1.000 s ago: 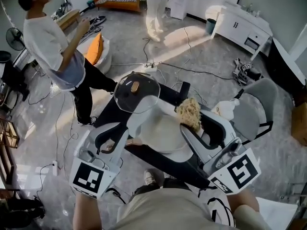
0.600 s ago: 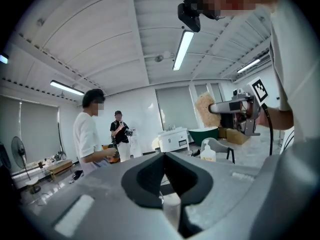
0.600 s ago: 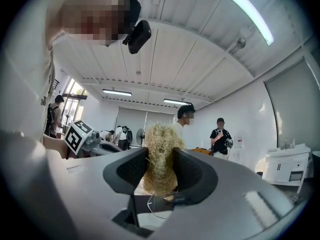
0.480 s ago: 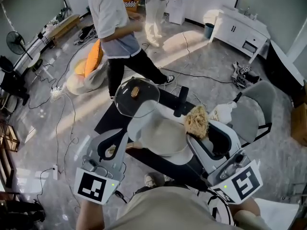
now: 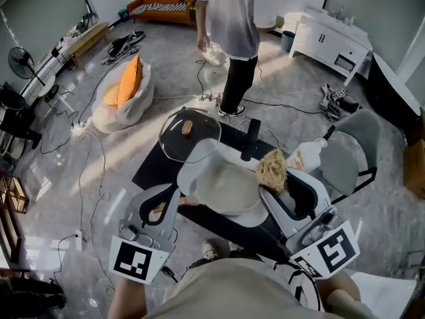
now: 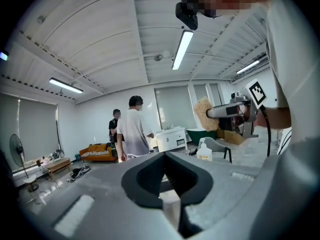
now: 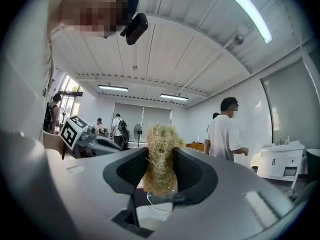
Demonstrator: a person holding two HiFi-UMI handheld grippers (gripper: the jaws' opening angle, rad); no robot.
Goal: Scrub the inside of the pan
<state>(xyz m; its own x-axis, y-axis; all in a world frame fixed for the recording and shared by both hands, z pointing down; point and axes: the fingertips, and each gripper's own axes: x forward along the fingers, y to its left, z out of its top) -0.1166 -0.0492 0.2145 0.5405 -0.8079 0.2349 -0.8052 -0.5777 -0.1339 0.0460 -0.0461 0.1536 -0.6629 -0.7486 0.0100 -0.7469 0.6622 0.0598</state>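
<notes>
By the pan, right gripper grips scrubber

The pale grey moulded-plastic left gripper and right gripper have black-lined jaws. Each bears a white cube printed with black square markers. The person wears beige clothing.

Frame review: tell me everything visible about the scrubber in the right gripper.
The scrubber is a straw-coloured wad of tangled, wiry fibres, loosely rounded. The right gripper is shut on it, pinching its middle, with fibres bulging above and below the jaws. In the head view it sits at the right rim of the pale pan; whether it touches the pan cannot be told.
</notes>
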